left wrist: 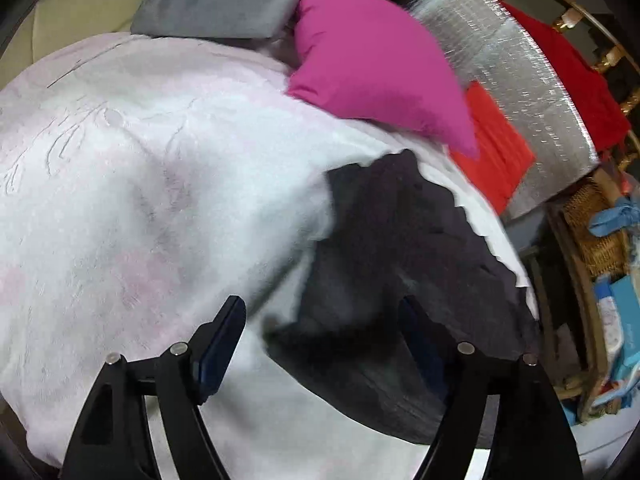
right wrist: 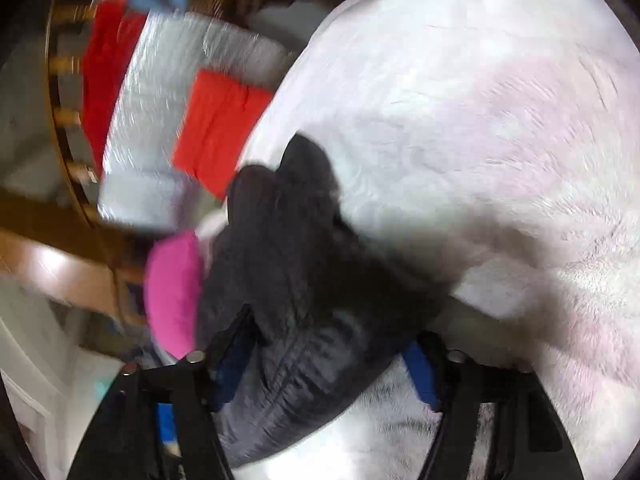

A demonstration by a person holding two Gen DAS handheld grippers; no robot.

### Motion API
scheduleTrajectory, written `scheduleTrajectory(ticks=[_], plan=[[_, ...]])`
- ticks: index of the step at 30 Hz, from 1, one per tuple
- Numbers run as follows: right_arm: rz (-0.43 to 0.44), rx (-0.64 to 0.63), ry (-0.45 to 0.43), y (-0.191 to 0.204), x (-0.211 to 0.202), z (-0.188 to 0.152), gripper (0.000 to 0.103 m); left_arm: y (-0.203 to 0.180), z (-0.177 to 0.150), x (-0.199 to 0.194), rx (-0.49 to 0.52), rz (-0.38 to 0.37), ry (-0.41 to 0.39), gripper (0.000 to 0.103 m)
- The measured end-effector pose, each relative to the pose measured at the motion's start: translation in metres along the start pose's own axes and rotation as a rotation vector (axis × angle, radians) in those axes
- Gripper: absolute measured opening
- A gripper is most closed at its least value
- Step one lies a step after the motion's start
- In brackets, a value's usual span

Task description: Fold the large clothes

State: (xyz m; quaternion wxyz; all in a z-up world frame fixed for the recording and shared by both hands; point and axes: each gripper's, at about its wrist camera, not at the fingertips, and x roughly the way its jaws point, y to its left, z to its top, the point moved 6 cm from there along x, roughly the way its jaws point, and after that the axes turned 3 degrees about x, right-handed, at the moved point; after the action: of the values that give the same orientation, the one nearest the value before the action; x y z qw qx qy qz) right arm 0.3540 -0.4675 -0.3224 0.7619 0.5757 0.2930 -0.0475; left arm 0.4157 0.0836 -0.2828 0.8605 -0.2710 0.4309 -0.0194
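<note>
A dark grey quilted garment (left wrist: 380,260) lies crumpled on a white, faintly pink fleece blanket (left wrist: 140,200). My left gripper (left wrist: 322,320) stands wide open just above it, the left finger over the blanket and the right finger over the dark cloth, neither pad pressing. In the blurred right wrist view the same garment (right wrist: 300,260) bulges up between the fingers of my right gripper (right wrist: 332,332). Its jaws stand apart, and white blanket (right wrist: 480,120) shows between the cloth and the right-hand blue pad.
A magenta cushion (left wrist: 368,60) and a grey garment (left wrist: 224,8) rest at the blanket's far edge. Beyond lie an orange-red folded cloth (left wrist: 496,140), a silver foil mat (left wrist: 520,72) and a red cloth (left wrist: 568,84). Wicker furniture (left wrist: 600,240) with clutter stands on the right.
</note>
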Motion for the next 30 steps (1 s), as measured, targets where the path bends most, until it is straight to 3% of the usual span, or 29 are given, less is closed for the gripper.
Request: scheduleTrajectory(ticks=[1,3,6,9,12,17,19,21,23,24,25,27,30], plan=[[-0.006,-0.029,-0.011,0.005,-0.003,-0.001,0.051,0.004,0.000,0.004,0.008,0.015,0.007,0.069],[-0.028,-0.127,-0.057,0.020,-0.012,-0.004,0.046,0.006,-0.002,0.010,0.003,0.004,0.032,0.064],[-0.057,-0.233,-0.093,0.033,-0.020,-0.008,0.044,0.003,-0.001,0.006,0.019,0.012,0.016,0.064],[-0.162,-0.187,-0.032,0.014,0.001,-0.009,0.045,0.000,0.000,0.010,0.037,0.025,0.030,0.064],[-0.147,-0.188,-0.029,0.024,-0.008,-0.005,0.046,0.002,0.003,0.010,0.024,0.027,0.038,0.064],[-0.198,-0.155,-0.098,0.022,-0.057,0.009,0.061,-0.006,0.017,-0.020,0.099,0.089,-0.057,0.069],[-0.232,-0.122,-0.208,0.016,-0.087,0.022,0.067,-0.010,0.024,-0.036,0.134,0.131,-0.145,0.073],[-0.222,-0.182,-0.288,0.030,-0.101,0.030,0.067,-0.019,0.029,-0.050,0.188,0.170,-0.227,0.077],[-0.179,-0.271,-0.266,0.049,-0.093,0.026,0.061,-0.036,0.029,-0.057,0.260,0.168,-0.275,0.078],[-0.163,-0.330,-0.220,0.059,-0.080,0.018,0.046,-0.047,0.026,-0.057,0.304,0.153,-0.281,0.080],[-0.166,-0.377,-0.183,0.065,-0.068,0.011,0.039,-0.054,0.023,-0.055,0.330,0.145,-0.276,0.082],[-0.186,-0.438,-0.138,0.071,-0.048,-0.001,0.038,-0.069,0.014,-0.045,0.399,0.145,-0.242,0.083],[-0.232,-0.374,-0.073,0.055,-0.021,0.002,0.038,-0.078,0.000,-0.023,0.479,0.211,-0.173,0.083]])
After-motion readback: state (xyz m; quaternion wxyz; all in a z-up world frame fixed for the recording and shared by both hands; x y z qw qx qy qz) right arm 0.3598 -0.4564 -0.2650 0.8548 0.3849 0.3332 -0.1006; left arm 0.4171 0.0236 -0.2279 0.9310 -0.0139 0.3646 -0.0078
